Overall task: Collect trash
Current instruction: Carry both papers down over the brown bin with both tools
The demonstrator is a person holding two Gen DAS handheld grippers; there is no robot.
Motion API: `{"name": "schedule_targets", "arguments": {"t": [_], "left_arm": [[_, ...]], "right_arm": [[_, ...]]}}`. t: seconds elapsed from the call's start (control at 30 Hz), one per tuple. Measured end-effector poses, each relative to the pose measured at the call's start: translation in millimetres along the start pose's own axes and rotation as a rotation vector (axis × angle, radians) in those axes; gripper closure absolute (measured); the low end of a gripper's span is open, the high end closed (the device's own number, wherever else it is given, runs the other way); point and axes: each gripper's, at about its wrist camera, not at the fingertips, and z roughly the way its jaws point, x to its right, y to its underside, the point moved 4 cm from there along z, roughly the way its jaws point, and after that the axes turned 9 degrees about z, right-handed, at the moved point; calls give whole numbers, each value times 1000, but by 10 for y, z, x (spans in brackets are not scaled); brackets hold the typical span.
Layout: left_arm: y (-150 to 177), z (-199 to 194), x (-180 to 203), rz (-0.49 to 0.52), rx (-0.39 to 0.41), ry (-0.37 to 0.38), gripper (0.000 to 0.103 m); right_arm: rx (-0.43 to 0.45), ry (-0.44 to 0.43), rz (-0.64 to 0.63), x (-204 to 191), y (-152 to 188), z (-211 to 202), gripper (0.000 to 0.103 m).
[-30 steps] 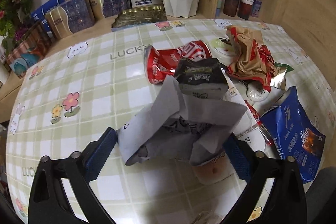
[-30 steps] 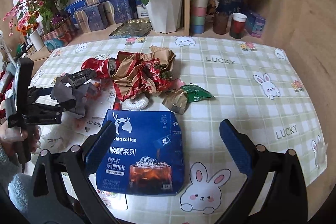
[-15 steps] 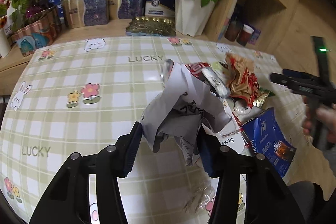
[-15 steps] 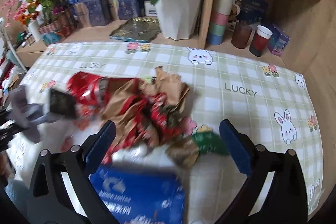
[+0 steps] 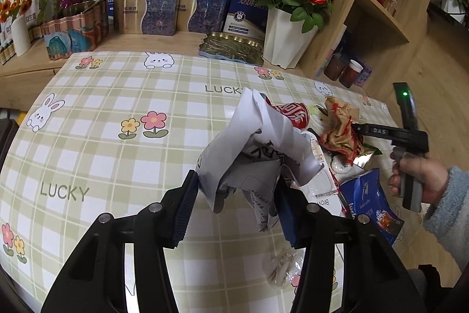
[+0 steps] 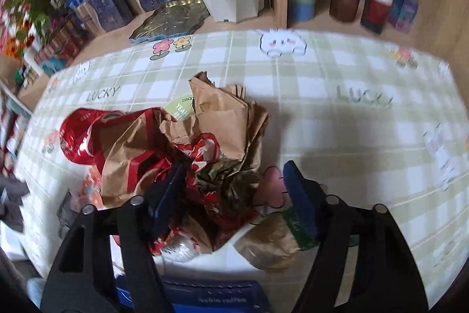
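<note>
The crumpled white paper (image 5: 258, 148) is being clamped between the pads of the left gripper (image 5: 234, 204) and is being held clear of the desk (image 5: 96, 148); a second ago it was lying loose between wide jaws on the heap, so one piece of trash is now being counted as collected and in hand. The jaws of the right gripper (image 6: 234, 195) have just been closing and are now being brought around the crumpled brown-and-red paper bag (image 6: 187, 148), which is sitting between the pads; from the blurred right wrist view it cannot be told whether both pads are pressing on it yet. That gripper was earlier being held over the blue coffee pouch (image 5: 369, 204), so the bag is judged to be the next piece being taken. The remaining trash is lying together on the desk: the crushed red can (image 6: 79, 137) just beside the bag, a small brown-and-green sachet (image 6: 275, 239) under the right pad, and the pouch nearest the person. No bin or trash bag is being shown in either view.
</note>
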Motion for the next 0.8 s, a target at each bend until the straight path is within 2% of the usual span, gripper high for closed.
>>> {"name": "schedule_targets", "arguments": {"t": [0.07,0.1,0.23,0.53,0.8], "left_arm": [[7,-20,14,-1,3,5,53],[3,-30,16,-1,4,6,53],[-11,-73,45,5,9,8,53],[-97,-391,213,27,58,13,53],[-73,-783,390,46,88,26,53]], "right_arm": [[-16,-22,39,11,-2,50,42],[-24,-41,53,4,6,64,51],[-23,-68,58,-59,1,-25,53],[130,-90,25,-140,-41,-706,54],[179,-152,10,-254,271,-1174,54]]}}
